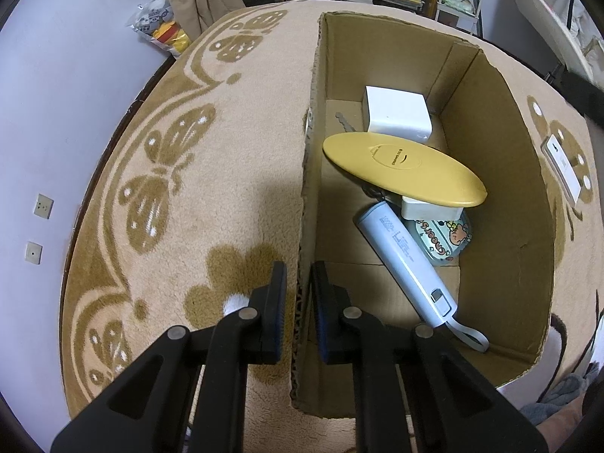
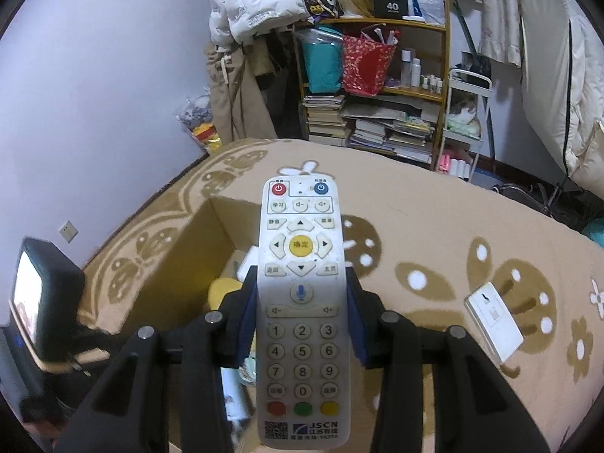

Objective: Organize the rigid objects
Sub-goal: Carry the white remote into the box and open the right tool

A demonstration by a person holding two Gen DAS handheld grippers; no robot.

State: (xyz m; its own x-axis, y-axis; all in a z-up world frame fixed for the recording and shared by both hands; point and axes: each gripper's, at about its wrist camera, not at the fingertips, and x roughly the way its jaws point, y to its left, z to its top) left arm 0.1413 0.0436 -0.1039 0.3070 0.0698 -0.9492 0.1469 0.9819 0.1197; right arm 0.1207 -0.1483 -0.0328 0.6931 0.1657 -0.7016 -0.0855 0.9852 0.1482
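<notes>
Over the patterned rug [image 2: 434,226], the right tool [image 2: 302,313] is clamped on a white remote control [image 2: 302,302], held buttons-up just above the open cardboard box [image 2: 177,264]. Its left wall [image 1: 307,173] is pinched between the closed fingers of the left tool [image 1: 298,294]. Inside the box lie a yellow oval case [image 1: 400,166], a white block [image 1: 396,113], a pale blue cylinder with a strap [image 1: 404,256] and a cartoon-printed tin [image 1: 441,243]. A white rectangular device [image 2: 492,321] rests on the rug, right of the box.
</notes>
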